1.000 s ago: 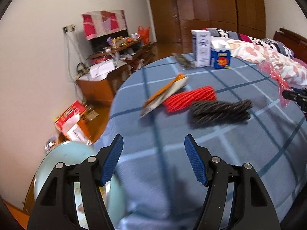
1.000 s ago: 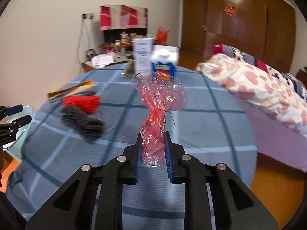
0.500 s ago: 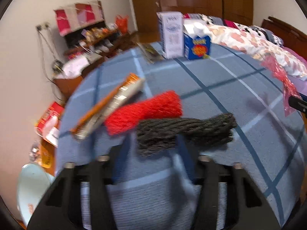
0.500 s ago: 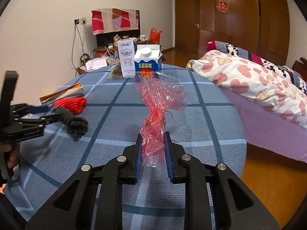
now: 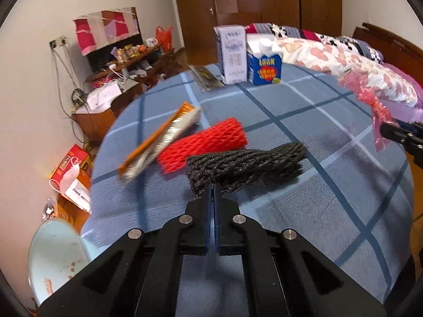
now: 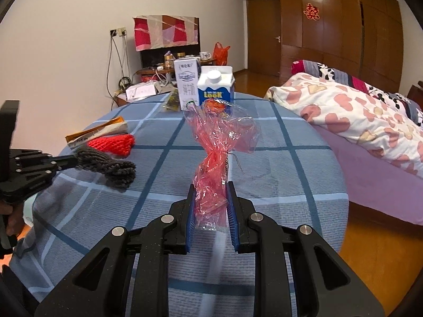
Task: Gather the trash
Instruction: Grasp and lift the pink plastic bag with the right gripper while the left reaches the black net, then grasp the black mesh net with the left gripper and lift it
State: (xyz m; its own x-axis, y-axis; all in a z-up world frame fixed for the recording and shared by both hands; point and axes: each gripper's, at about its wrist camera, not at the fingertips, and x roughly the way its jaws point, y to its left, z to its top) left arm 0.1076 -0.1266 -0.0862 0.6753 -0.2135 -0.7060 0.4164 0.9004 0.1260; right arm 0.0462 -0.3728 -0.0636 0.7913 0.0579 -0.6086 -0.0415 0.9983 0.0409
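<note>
My left gripper is shut on the near edge of a black foam net sleeve lying on the blue checked table; the sleeve and this gripper also show in the right wrist view. A red foam net sleeve and an orange and silver wrapper lie just behind it. My right gripper is shut on a crumpled red plastic wrapper, held upright above the table.
Two cartons, white and blue, stand at the table's far edge beside a dark flat packet. A pale bin stands on the floor at the left. A bed lies to the right.
My left gripper moved forward to the black net sleeve and closed from wide open to shut on its edge. The right gripper kept hold of the red wrapper.
</note>
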